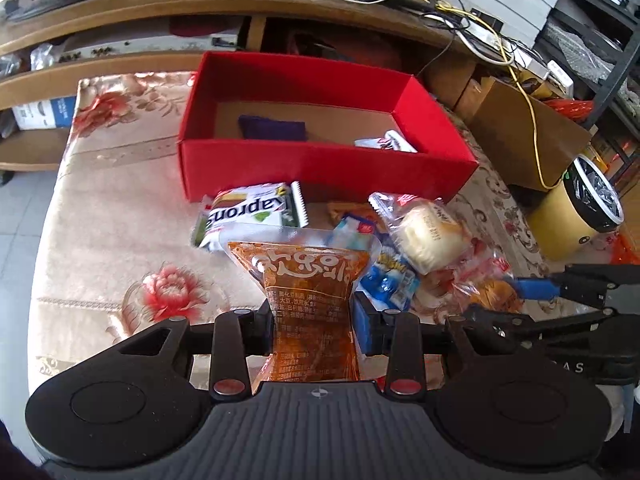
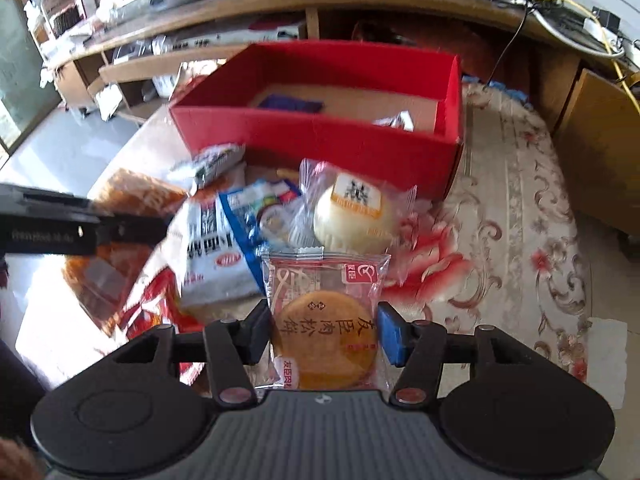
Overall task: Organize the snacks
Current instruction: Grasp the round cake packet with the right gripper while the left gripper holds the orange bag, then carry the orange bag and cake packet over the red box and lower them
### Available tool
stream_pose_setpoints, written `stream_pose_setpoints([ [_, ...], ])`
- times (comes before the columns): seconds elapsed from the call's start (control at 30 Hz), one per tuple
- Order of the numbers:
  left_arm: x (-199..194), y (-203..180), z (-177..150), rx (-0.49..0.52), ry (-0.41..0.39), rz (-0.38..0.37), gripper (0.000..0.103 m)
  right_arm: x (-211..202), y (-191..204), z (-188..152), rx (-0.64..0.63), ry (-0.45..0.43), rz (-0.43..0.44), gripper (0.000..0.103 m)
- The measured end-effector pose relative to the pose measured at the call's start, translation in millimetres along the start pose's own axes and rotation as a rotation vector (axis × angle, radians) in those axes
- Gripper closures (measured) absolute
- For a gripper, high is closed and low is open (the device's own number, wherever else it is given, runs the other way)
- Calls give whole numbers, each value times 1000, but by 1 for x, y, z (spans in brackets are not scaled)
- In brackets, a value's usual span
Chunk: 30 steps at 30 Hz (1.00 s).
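Box lies ahead of both claws, past the snack heap on the cloth (a purple pack and a white one already lie inside). Left claw is clamped narrow on an orange pouch, its length running toward the box. Right claw, a little wider, grips a round cake packet.

Bright daylight from the left, glare there, motion blur, and strong fisheye bending at edges.
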State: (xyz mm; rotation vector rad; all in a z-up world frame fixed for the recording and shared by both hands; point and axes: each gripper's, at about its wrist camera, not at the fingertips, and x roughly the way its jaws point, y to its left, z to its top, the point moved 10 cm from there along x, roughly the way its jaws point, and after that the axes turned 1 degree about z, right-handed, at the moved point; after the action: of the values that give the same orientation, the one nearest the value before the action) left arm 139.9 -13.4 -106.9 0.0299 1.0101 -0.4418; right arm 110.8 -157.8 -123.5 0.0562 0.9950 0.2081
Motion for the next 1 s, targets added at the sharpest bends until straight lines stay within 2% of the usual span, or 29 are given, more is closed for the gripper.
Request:
stream_pose_setpoints([
  [0.67,7,-45,54,80,-90,10,59,-20,-14,72,85,-168,-20,40],
  [1.0,17,-49,87,92,-126,45,60,-17,-30,102,124,-201,-37,40],
])
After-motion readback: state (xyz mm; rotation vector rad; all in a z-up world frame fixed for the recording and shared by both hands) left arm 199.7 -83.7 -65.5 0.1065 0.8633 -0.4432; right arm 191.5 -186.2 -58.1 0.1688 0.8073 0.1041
